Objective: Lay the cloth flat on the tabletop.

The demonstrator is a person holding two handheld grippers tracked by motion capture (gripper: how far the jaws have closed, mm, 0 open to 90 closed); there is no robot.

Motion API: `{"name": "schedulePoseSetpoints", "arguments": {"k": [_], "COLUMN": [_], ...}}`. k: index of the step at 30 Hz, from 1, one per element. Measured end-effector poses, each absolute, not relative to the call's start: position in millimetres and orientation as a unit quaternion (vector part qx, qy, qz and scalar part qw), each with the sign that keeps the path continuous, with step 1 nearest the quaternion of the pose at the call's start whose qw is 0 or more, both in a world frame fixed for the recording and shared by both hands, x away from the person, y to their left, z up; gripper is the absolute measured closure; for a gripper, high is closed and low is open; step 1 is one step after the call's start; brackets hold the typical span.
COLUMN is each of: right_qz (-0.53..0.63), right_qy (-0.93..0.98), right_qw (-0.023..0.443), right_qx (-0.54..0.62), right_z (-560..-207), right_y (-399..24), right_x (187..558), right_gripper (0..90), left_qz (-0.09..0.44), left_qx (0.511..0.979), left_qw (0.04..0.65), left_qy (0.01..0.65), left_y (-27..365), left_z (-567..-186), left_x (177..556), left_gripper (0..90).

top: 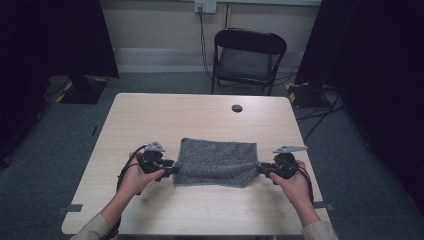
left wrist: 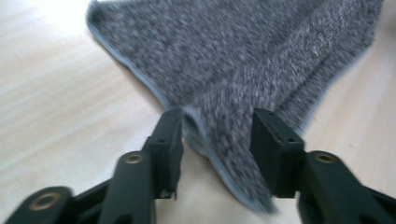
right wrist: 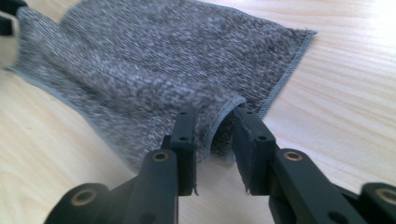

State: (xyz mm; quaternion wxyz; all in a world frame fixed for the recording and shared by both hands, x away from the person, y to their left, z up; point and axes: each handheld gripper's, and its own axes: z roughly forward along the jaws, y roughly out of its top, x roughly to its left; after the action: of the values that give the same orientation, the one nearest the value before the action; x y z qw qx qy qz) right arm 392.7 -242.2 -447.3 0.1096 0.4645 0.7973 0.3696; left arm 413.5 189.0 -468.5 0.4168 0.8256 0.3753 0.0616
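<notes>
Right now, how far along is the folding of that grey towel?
Done: the grey towel lies on the table, apparently folded over once. In hand: the left gripper and right gripper sit at its two ends, jaws parted, cloth between them but not pinched; it looks like a release. Left: drawing both grippers clear, and perhaps another fold.

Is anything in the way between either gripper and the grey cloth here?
Nothing visible. The grey cloth already lies between the open jaws of the left gripper and the right gripper, one at each end.
</notes>
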Motion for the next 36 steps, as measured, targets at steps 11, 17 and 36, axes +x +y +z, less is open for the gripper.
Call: {"name": "schedulePoseSetpoints", "arguments": {"k": [11, 17, 36], "right_qz": [0.349, 0.332, 0.425], "right_qy": [0.811, 0.822, 0.780], "right_qw": [0.117, 0.145, 0.158], "right_qx": [0.455, 0.439, 0.430], "right_z": [-479, -484, -459], "right_y": [-218, -202, -230], "right_x": [409, 427, 445], "right_gripper": [77.4, 76.0, 61.3], "left_qz": [0.093, 0.105, 0.119], "left_qx": [0.840, 0.841, 0.808], "left_qw": [0.410, 0.404, 0.416], "left_qy": [0.342, 0.345, 0.399], "left_y": [161, 161, 208], "left_z": [-486, -496, -485], "left_x": [425, 439, 447], "left_gripper": [58.2, 60.1, 51.4]}}
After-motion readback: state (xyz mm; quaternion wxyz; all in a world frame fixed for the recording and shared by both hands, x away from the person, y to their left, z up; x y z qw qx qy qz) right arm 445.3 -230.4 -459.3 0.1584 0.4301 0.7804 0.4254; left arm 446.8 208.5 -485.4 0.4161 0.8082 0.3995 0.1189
